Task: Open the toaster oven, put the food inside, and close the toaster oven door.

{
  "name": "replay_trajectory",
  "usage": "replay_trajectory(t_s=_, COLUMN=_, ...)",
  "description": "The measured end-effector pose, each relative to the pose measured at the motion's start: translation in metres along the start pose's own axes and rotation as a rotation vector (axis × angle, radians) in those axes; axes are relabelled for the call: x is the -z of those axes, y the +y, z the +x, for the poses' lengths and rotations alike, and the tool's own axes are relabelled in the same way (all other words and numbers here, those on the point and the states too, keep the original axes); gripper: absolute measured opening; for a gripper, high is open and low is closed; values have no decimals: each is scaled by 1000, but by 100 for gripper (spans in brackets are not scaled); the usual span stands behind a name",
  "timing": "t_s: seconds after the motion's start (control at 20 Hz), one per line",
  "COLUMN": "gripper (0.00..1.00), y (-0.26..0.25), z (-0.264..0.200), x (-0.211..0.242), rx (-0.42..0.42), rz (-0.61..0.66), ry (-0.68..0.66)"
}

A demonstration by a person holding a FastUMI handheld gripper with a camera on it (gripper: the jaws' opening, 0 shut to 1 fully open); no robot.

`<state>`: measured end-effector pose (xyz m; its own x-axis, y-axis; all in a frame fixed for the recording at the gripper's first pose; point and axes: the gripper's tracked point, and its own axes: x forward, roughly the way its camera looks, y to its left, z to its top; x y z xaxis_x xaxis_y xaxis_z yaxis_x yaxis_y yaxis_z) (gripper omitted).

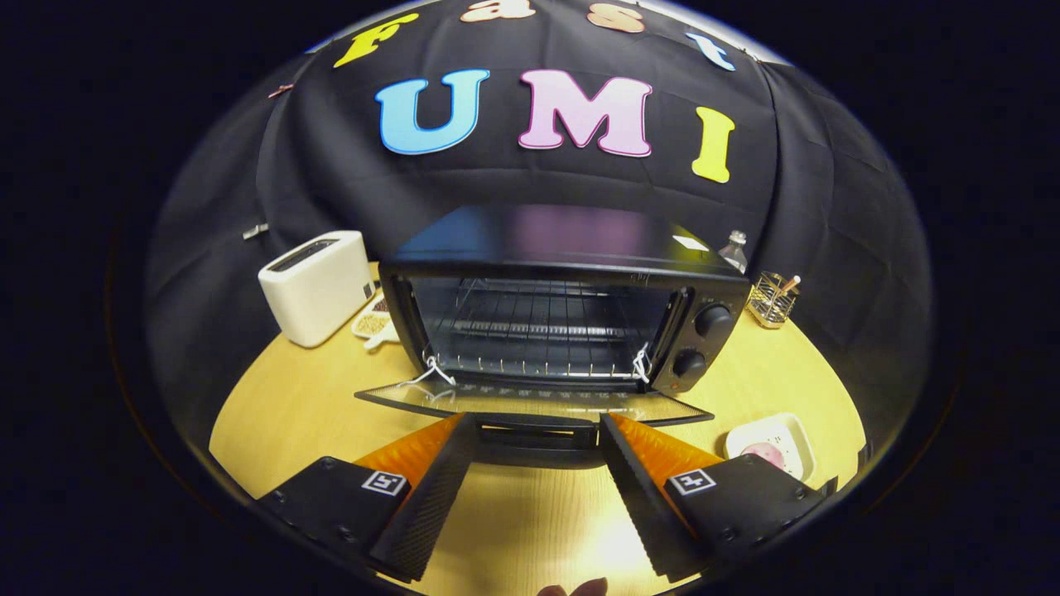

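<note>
Toaster oven [546, 306], mid-table [273, 414], has its door [530, 403] down. Your gripper [537, 434] is released, fingers flanking the handle. Food [762, 454] waits on the right-edge dish [791, 430]; fetch it next.

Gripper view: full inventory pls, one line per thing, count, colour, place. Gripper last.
toaster oven: 1, black, middle of the table, just beyond the fingers
oven door: 1, glass with dark frame, folded down flat, its handle between the fingertips
wire rack: 1, metal, inside the oven cavity
knobs: 2, black, stacked on the oven's right panel
toaster: 1, white, left of the oven
small dish: 1, pale, between toaster and oven, contents unclear
bottle: 1, clear, behind the oven's right corner
wire holder: 1, gold, right of the oven
plate: 1, white, with pink food, beside the right finger
table: 1, light wood
gripper: 1, open, fingers either side of the door handle, holding nothing
</note>
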<state>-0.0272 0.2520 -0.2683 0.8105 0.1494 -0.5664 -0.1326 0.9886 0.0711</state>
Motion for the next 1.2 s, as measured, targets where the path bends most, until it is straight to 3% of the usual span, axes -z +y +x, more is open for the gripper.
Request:
replay_trajectory(t_s=0.45, gripper=98, y=4, z=18, x=82, rx=-49, rz=-18, ry=228)
replay_trajectory(t_s=0.8, gripper=99, y=6, z=0, x=74, rx=-118, rz=-36, ry=215)
replay_trajectory(t_s=1.2, gripper=99, y=-70, z=-47, x=26, rx=-174, rz=-121, ry=73)
